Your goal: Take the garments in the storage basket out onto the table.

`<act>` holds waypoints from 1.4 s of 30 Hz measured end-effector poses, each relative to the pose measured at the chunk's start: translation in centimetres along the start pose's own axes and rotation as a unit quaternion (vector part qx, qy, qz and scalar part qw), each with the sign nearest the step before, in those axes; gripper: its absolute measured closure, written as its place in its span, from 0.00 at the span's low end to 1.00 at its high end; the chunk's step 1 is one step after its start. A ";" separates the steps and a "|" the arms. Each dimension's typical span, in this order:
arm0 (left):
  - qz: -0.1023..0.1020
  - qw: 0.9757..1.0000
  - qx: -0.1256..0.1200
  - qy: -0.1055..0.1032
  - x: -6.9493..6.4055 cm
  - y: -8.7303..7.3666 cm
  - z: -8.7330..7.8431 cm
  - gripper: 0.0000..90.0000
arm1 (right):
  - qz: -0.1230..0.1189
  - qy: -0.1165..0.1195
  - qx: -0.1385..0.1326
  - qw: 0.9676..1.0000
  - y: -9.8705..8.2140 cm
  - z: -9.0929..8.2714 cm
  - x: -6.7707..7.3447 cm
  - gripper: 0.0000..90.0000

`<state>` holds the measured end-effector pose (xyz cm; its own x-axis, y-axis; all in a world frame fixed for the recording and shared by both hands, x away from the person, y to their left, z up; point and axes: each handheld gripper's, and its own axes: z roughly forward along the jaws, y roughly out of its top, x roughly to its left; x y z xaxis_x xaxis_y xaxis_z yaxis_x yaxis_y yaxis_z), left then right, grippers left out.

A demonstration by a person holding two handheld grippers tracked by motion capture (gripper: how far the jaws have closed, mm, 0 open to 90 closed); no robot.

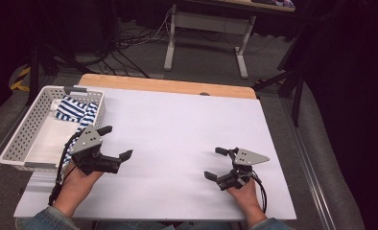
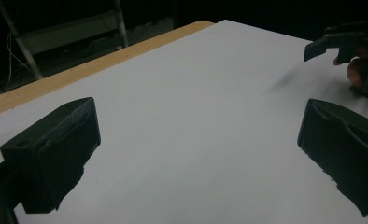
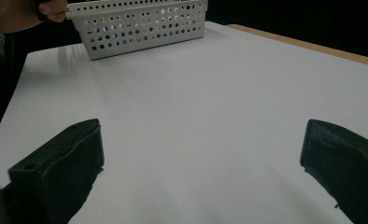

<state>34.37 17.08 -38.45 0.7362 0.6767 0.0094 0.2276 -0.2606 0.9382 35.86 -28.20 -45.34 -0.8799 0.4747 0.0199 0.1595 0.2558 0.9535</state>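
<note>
While both tools rest low over the bare white counter (image 1: 177,143), the left hand-held gripper (image 1: 115,143) stands with jaws spread wide and grasping nothing, and the right hand-held gripper (image 1: 217,163) is likewise released and empty, well apart from it. The blue-and-white striped cloth (image 1: 76,111) lies bunched in the far end of the perforated white basket (image 1: 19,139), just beyond and outboard of the left tool. Judgement: the spread jaws suit a reach for the cloth, the left tool being the nearer.
</note>
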 end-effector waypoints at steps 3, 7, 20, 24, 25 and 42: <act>-0.002 1.000 0.006 -0.004 0.3 0.4 -0.2 0.00 | 0.001 0.000 0.000 1.000 0.0 0.0 0.0 0.00; -0.008 1.000 0.018 -0.004 1.1 1.1 -0.6 0.00 | 0.004 -0.001 0.000 1.000 0.0 0.0 0.0 0.01; -0.059 0.997 0.041 0.025 4.5 2.2 -1.7 0.01 | 0.005 0.000 -0.001 1.000 0.0 -0.1 -0.1 0.01; -0.059 0.995 0.069 0.050 5.4 2.7 -1.8 0.01 | 0.006 0.001 -0.001 1.000 0.0 -0.1 -0.1 0.01; -0.061 0.994 0.070 0.052 5.5 2.8 -1.9 0.01 | 0.006 0.002 -0.001 1.000 0.0 -0.1 -0.1 0.01; -0.069 0.984 0.128 0.100 8.1 4.0 -1.9 0.01 | 0.005 0.007 0.001 1.000 -0.1 0.1 0.0 0.01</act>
<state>39.97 22.82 -33.95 0.5533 0.8327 -0.0201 0.4888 -0.3051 0.8173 35.91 -28.12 -45.45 -0.8845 0.4653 0.0343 0.1697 0.2526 0.9526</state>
